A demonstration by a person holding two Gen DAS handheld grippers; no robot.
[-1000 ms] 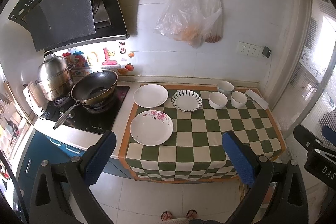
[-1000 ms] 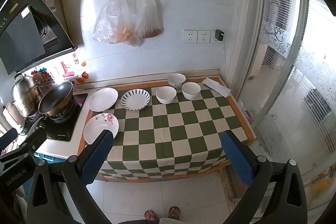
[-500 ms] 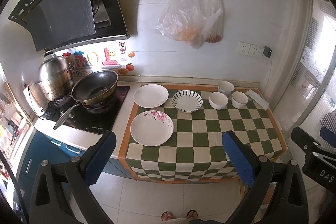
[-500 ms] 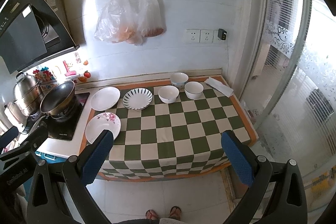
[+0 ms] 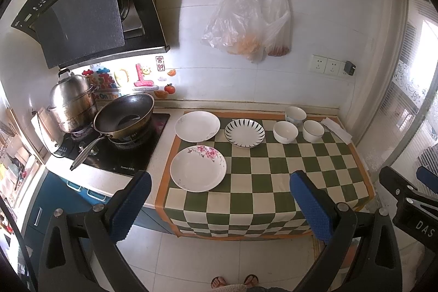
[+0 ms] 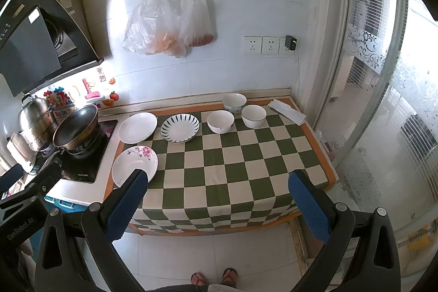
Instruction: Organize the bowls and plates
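Plates: three on the checked cloth (image 5: 273, 168) at the bench's left end. Floral plate (image 5: 198, 168) nearest the front edge, plain white plate (image 5: 197, 126) behind it, striped plate (image 5: 244, 133) just right of the white one. None touching.
Bowls: three at the back right, near each other. Plain bowl (image 5: 285, 131), rimmed bowl (image 5: 313, 130) beside it, patterned bowl (image 5: 295, 115) behind both, close to the wall.
Left gripper (image 5: 219, 205): fingers (image 5: 131, 205) spread wide, nothing between them, held above the floor in front of the bench, touching nothing.
Right gripper (image 6: 216, 205): fingers (image 6: 310, 205) spread wide too, empty, also clear of the bench; left pad overlaps the floral plate in view only.
Napkin (image 6: 287, 111): folded, far right corner of the cloth.
Stove side: wok (image 5: 123, 118) and steel steamer pot (image 5: 72, 103) on the hob, left of the cloth.
Wall: two plastic bags (image 5: 246, 23) hanging from a rail.
Person: sandalled feet (image 6: 213, 277) on the floor tiles.
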